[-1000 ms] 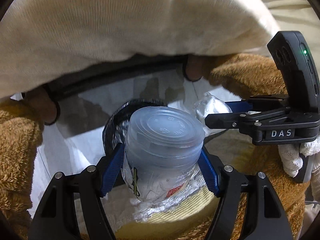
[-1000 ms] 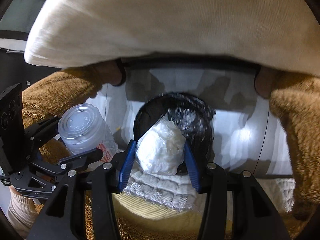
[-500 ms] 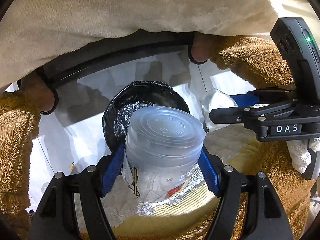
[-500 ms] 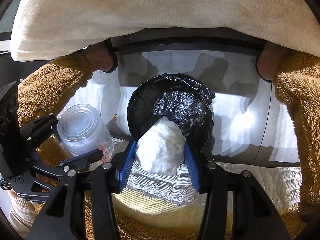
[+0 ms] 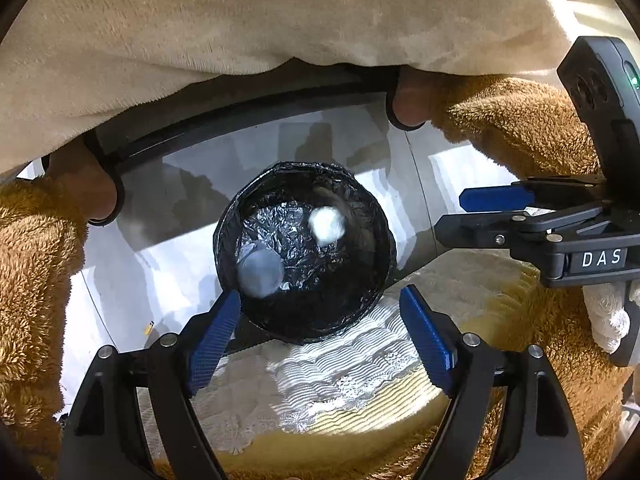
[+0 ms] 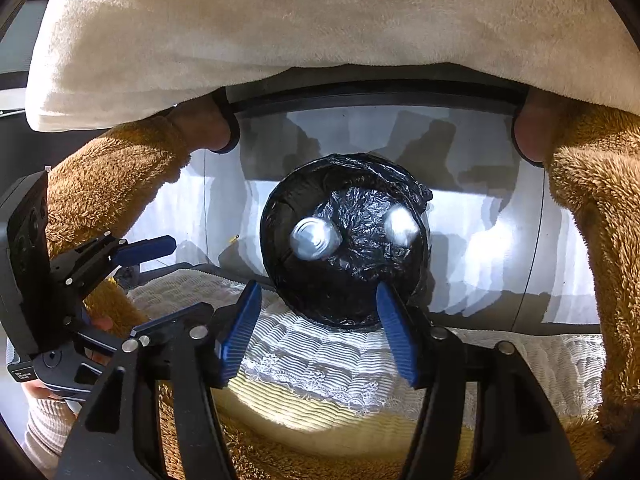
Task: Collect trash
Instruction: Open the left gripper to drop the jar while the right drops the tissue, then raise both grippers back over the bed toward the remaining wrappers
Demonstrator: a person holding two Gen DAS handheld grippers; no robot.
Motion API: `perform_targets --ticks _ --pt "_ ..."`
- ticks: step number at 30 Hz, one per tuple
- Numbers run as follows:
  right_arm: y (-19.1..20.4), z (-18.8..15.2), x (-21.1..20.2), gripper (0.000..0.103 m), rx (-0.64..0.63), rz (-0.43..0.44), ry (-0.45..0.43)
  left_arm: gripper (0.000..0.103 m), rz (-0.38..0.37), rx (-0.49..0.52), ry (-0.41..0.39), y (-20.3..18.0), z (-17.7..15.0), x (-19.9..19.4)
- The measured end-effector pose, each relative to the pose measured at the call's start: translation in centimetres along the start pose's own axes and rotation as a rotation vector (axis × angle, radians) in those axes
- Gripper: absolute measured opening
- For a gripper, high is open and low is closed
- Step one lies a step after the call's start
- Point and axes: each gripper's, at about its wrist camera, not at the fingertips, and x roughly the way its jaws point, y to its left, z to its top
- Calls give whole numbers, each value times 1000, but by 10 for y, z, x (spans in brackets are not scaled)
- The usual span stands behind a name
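A round bin lined with a black bag (image 5: 304, 248) (image 6: 344, 244) stands on the pale floor below me. Inside it, blurred, are a clear plastic cup (image 5: 259, 270) (image 6: 314, 238) and a white crumpled wad (image 5: 327, 224) (image 6: 402, 224). My left gripper (image 5: 320, 328) is open and empty above the bin's near rim. My right gripper (image 6: 318, 324) is open and empty too, also above the near rim. The right gripper also shows at the right of the left wrist view (image 5: 480, 216); the left gripper shows at the left of the right wrist view (image 6: 144, 276).
A white lace-edged cloth over a yellow surface (image 5: 340, 376) (image 6: 320, 364) lies under both grippers. Brown fleece sleeves (image 5: 36, 280) (image 6: 592, 264) flank the views. A cream fabric (image 5: 280, 16) hangs across the top. A dark rail (image 6: 376, 98) runs behind the bin.
Both grippers opened. The cup left the left gripper and the white wad left the right gripper; both now are in the black-lined bin.
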Motion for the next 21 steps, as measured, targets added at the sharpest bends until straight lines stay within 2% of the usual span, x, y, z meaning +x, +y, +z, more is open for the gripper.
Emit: perform_targets --ticks 7,11,16,21 --pt "1 0 -7 60 -2 14 -25 80 -19 -20 -37 2 1 -8" --pt "3 -1 -18 60 -5 59 -64 80 -40 -19 -73 1 2 -17" --pt "5 -3 -44 60 -29 117 -139 80 -33 -11 -156 -1 3 -37" --pt "24 -7 -80 60 -130 110 -259 80 -14 -7 -275 0 2 -69"
